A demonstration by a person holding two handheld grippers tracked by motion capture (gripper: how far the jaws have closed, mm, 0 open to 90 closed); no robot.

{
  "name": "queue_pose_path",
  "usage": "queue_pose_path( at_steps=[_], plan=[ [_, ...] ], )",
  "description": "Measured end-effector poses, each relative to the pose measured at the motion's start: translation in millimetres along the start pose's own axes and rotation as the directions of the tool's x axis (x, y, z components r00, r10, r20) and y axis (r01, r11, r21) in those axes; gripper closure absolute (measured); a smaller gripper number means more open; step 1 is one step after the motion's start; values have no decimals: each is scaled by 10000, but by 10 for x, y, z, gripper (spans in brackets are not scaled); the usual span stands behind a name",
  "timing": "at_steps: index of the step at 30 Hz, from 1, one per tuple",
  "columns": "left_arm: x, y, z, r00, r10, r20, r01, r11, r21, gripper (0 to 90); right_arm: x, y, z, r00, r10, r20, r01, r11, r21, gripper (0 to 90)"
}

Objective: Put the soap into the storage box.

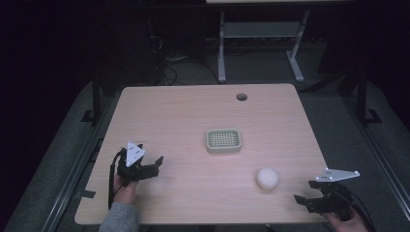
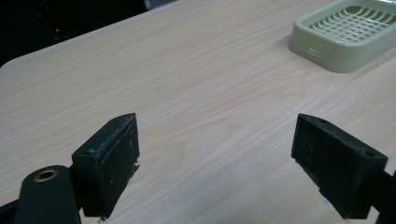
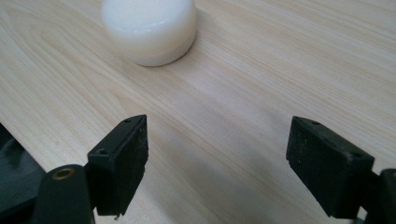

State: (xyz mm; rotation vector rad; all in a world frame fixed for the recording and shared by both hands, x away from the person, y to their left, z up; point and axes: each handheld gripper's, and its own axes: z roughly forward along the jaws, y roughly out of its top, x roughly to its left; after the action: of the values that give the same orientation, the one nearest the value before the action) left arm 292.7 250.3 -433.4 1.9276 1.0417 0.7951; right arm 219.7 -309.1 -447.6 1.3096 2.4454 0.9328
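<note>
A pale green soap dish [image 1: 224,140] with a slotted grid top sits near the middle of the wooden table [image 1: 193,111]. A round white soap bar [image 1: 267,179] lies to its front right. My left gripper [image 1: 150,163] rests low at the table's front left, jaws wide open and empty. In its own view the dish [image 2: 350,32] lies at the upper right, well beyond the left gripper [image 2: 217,163]. My right gripper [image 1: 303,201] is at the front right corner, open and empty. In the right gripper view the soap bar [image 3: 149,28] sits ahead and to the left of the right gripper [image 3: 217,165].
A round cable hole [image 1: 241,96] marks the table's far edge. Beyond it a white desk frame [image 1: 261,34] stands on the dark floor with cables. Grey carpet borders both sides of the table.
</note>
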Motion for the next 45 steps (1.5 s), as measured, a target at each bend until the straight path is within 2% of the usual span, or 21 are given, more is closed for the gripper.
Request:
queue_pose_path(
  at_steps=[2, 8, 12, 21, 26, 34, 38, 39, 42, 45],
  plan=[
    [-2, -2, -2, 10000, 28, -13, -28, 10000, 37, 148, 17, 17, 28, 10000, -18, 25, 18, 9998, 205, 200],
    [-14, -5, -10, 9999, 118, 51, -118, 9999, 34, 148, 80, 43, 37, 9999, -90, -99, 93, 9997, 244, 200],
    [-16, 0, -18, 9999, 125, 61, -124, 9999, -27, 148, 125, 97, 2, 9994, -358, -18, 358, 9989, 291, 199],
    [-1, -2, -21, 10000, 27, 29, -27, 10000, 6, 148, 135, 164, 5, 9985, -534, -123, 538, 9977, 421, 198],
    [-1, 1, -25, 10000, 69, 4, -69, 10000, -26, 148, 162, 261, -8, 9967, -809, -98, 813, 9949, 600, 198],
    [-3, 4, -26, 10000, 83, 20, -83, 10000, -42, 148, 193, 392, -9, 9930, -1183, -16, 1179, 9884, 961, 192],
    [-7, 4, -21, 9999, 98, 48, -98, 10000, -18, 148, 215, 461, -3, 9910, -1332, -114, 1336, 9842, 1165, 189],
    [-7, 3, -18, 10000, 75, 60, -75, 10000, -14, 148, 226, 505, 3, 9885, -1510, -120, 1513, 9801, 1284, 187],
    [-4, 2, -20, 10000, 60, 51, -60, 10000, -14, 148, 248, 573, 6, 9855, -1691, -165, 1698, 9763, 1345, 186],
    [0, 2, -24, 10000, 62, 35, -62, 10000, -29, 148, 257, 614, 8, 9849, -1713, -240, 1729, 9747, 1413, 185]
  ],
)
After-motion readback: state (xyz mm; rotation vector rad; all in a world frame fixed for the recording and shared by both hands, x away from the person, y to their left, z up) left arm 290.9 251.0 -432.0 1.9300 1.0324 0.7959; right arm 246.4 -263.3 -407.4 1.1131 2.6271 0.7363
